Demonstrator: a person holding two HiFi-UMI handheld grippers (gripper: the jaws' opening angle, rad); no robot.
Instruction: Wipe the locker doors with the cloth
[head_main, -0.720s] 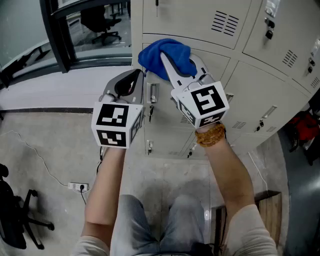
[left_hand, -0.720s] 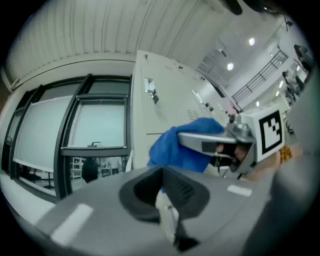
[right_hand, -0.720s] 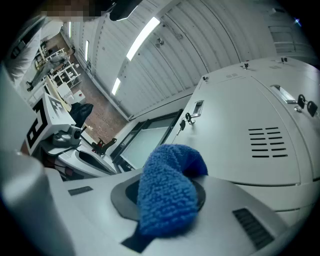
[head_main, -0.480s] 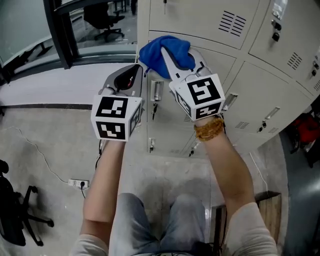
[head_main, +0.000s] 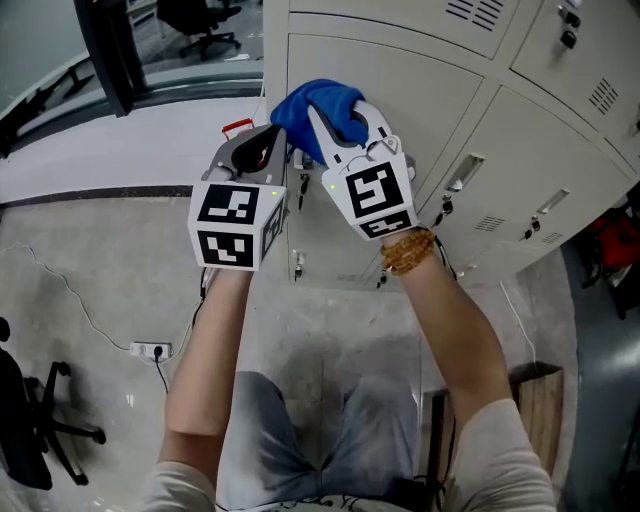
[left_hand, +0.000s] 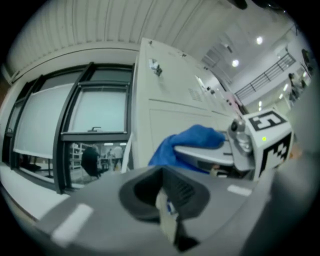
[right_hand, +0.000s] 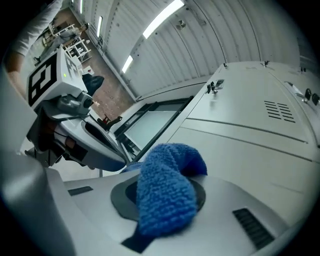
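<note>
Right tool dragged cloth down locker door.

Grey concrete floor bearing a white power strip. Black chair base at lower left. A dark window post rises above a white ledge, with an office chair beyond the glass. Wooden crate at lower right; a red object, not identifiable, at the right edge.
</note>
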